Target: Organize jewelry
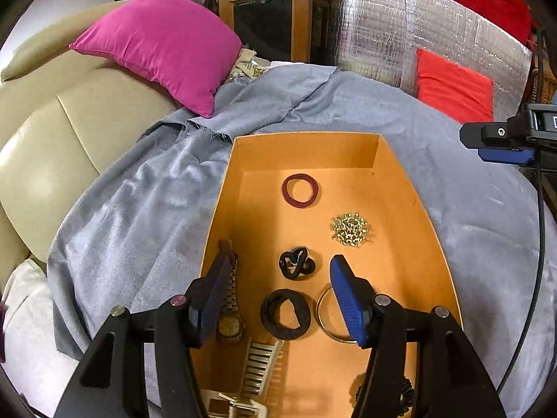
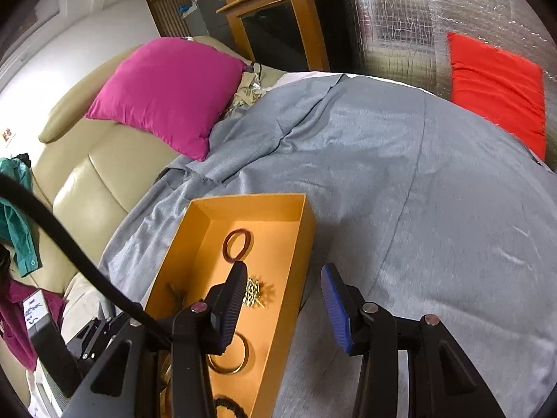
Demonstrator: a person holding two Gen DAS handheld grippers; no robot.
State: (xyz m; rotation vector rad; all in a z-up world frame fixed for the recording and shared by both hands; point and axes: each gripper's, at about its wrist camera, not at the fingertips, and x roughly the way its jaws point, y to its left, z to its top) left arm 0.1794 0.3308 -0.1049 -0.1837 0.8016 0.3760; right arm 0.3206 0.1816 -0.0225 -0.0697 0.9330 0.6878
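Note:
An orange box (image 1: 306, 139) lies on a grey cloth and holds the jewelry. Inside are a maroon hair ring (image 1: 301, 190), a pile of gold chain (image 1: 350, 230), a twisted black tie (image 1: 297, 263), a black scrunchie (image 1: 285, 313), a gold bangle (image 1: 325, 317), a metal watch (image 1: 229, 317) and a comb (image 1: 261, 365). My left gripper (image 1: 280, 260) hangs open above the twisted tie, gripping nothing. My right gripper (image 2: 283, 267) is open and empty over the box's right wall (image 2: 306, 230), with the gold chain (image 2: 256, 292) and the bangle (image 2: 229, 358) beside its left finger.
Grey cloth (image 2: 417, 191) spreads wide to the right of the box. A beige sofa (image 1: 52, 146) with a magenta cushion (image 1: 163, 48) lies to the left. A silver foil panel (image 1: 400, 41) and a red cushion (image 1: 452, 87) stand behind. A black cable (image 2: 62, 244) crosses the lower left.

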